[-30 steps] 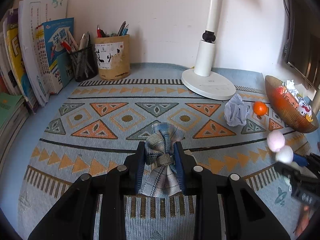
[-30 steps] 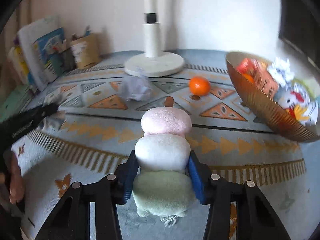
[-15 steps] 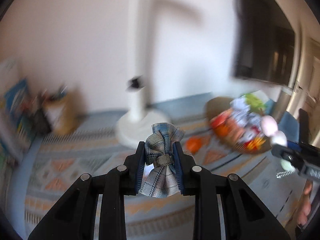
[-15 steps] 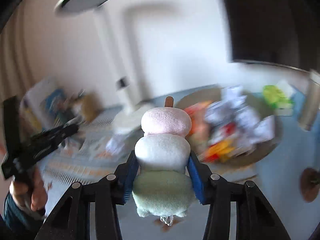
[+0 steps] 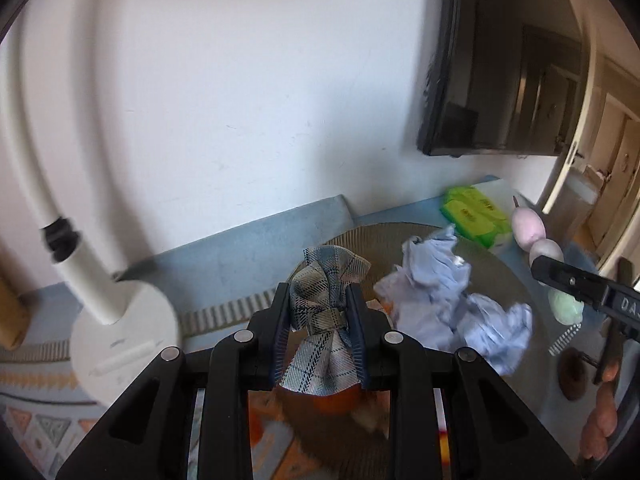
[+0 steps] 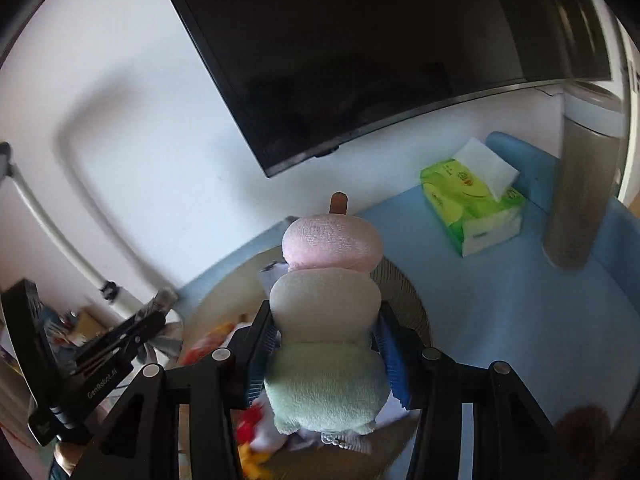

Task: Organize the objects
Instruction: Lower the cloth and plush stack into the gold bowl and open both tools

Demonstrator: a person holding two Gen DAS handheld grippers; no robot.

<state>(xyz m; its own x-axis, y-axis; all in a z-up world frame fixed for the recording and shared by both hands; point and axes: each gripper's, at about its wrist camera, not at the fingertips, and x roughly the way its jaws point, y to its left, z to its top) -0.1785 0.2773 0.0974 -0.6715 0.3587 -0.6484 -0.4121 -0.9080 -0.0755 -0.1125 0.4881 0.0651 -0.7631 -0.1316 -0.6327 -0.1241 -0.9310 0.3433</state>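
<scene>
Both grippers hover over the bowl (image 5: 516,280): the left gripper (image 5: 319,334) pinches a plaid bow (image 5: 326,312), the right gripper (image 6: 326,344) squeezes a plush skewer (image 6: 328,312). Best play looks like lowering each over a bare patch before releasing. Crumpled paper (image 5: 448,300) crowds the bowl, the tissue pack (image 6: 472,208) sits just beyond, the lamp (image 5: 100,300) stands left.

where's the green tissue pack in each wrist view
Left wrist: green tissue pack right of centre, beyond the bowl.
Right wrist: green tissue pack upper right, on the blue tabletop.
Shared landmark: the dark monitor hangs above it.
</scene>
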